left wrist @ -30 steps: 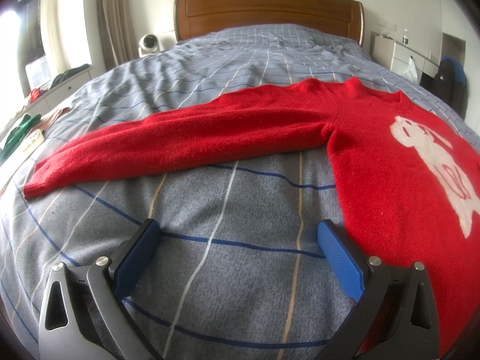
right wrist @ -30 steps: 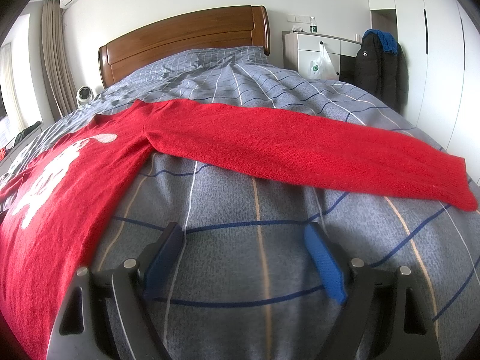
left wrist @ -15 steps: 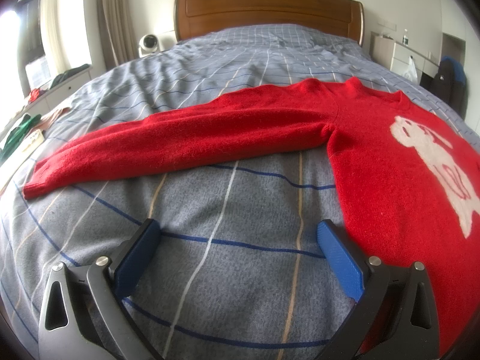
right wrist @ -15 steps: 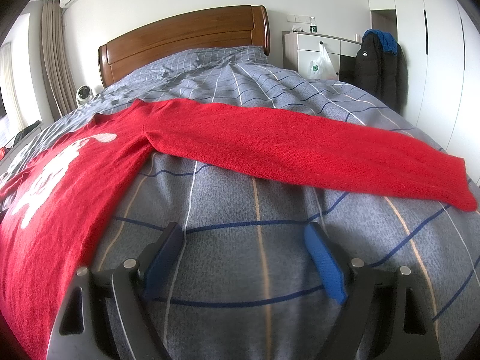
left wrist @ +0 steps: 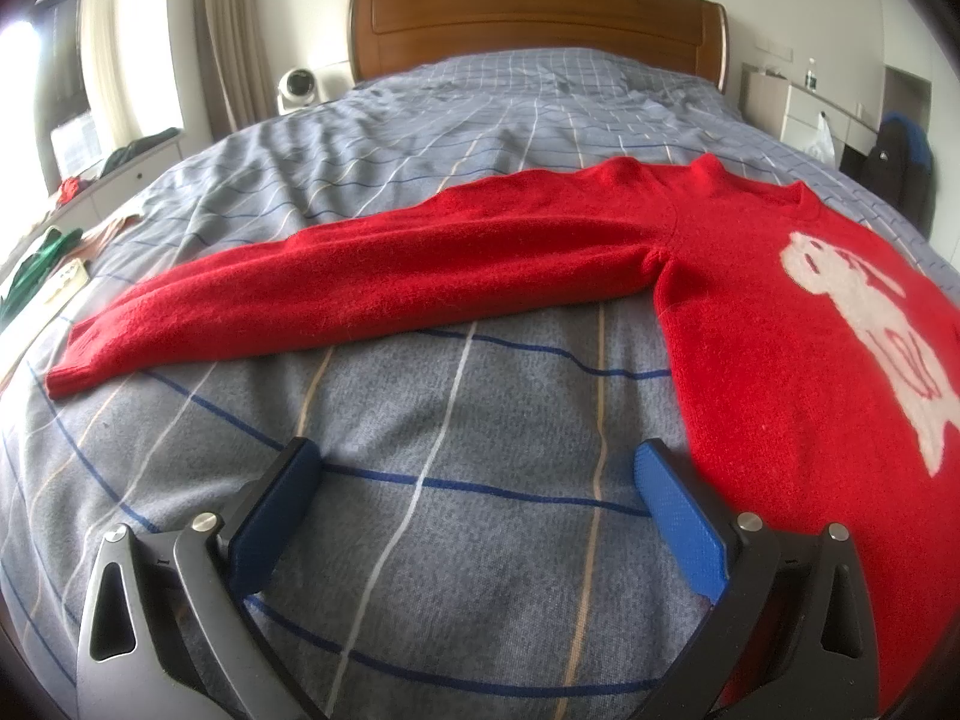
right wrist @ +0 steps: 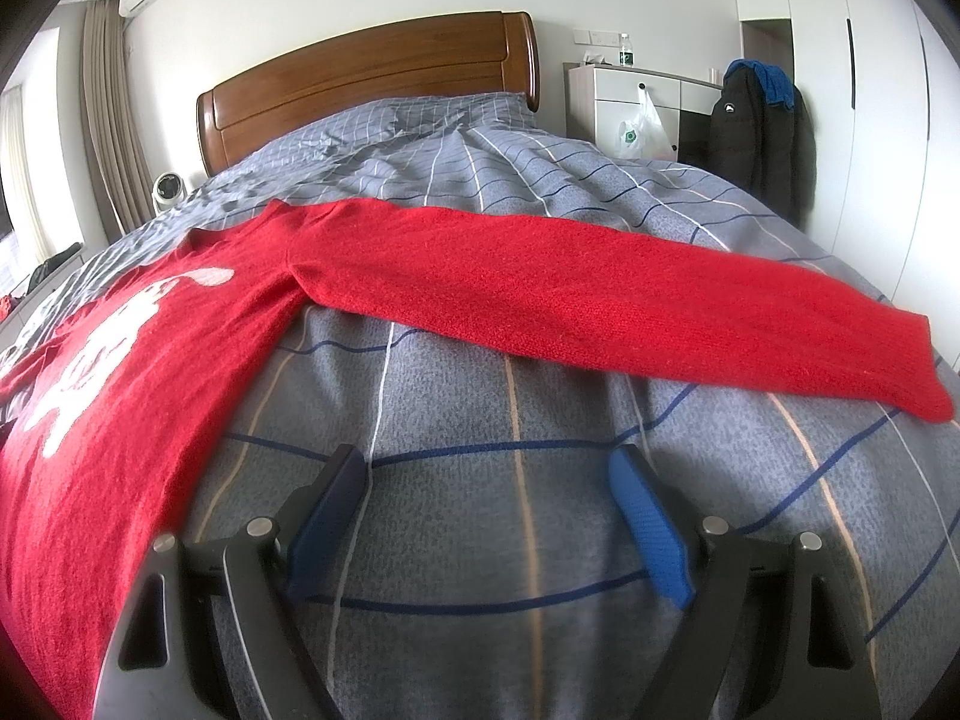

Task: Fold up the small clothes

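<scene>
Red sweater lies flat, face up, on the checked bedspread, both sleeves spread sideways. A clean first fold probably means pinching each sleeve at its cuff and carrying it across the chest without dragging the body. Left gripper and right gripper hover over bare bedspread, angled downward, jaws wide apart and empty.

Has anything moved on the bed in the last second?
Nothing visibly changed. The red knitted sweater lies spread flat on the grey checked bedspread, and both the left hand-held gripper and right hand-held gripper hover open, holding nothing.
</scene>
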{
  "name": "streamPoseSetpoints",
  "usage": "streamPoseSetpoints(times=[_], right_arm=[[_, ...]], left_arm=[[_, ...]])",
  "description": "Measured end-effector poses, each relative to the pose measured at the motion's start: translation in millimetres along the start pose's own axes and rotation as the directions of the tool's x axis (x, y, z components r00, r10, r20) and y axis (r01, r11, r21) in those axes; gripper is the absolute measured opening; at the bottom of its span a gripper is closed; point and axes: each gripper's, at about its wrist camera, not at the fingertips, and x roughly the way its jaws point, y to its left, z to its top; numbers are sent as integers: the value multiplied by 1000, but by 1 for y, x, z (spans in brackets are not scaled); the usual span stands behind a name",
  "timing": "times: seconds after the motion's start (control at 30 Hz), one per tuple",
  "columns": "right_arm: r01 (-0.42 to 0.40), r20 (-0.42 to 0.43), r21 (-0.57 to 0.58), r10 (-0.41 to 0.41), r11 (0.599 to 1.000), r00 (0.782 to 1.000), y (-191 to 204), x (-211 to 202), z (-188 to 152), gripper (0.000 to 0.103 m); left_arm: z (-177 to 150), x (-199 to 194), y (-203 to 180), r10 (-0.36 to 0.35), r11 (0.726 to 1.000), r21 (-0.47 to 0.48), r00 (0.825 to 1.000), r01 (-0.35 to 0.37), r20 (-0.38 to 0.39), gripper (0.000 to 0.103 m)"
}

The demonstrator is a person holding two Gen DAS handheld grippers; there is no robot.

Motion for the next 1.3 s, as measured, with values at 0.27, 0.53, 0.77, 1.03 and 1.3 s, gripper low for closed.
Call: streamPoseSetpoints(times=[0.27,0.53,0.77,1.03,1.3], right_arm=[[-1,0,0,1,1000,1000,0,0,0,83],[0,0,0,0,1000,1000,0,0,0,83],[0,0,0,0,1000,1000,1,0,0,83],[5,-1,-3,-5,1000,1000,-1,0,0,83],[-15,-50,26,16,1000,999,-5,-2,6,83]], left_arm=[[0,0,0,0,1000,0,1000,0,0,103],[0,0,0,0,1000,0,1000,0,0,103],[0,-1,0,2,1000,0,1000,-2,3,103],[0,-2,-1,1,1000,-1,1000,-1,4,103],[0,-1,0,-6,1000,-4,1000,6,-1,103]])
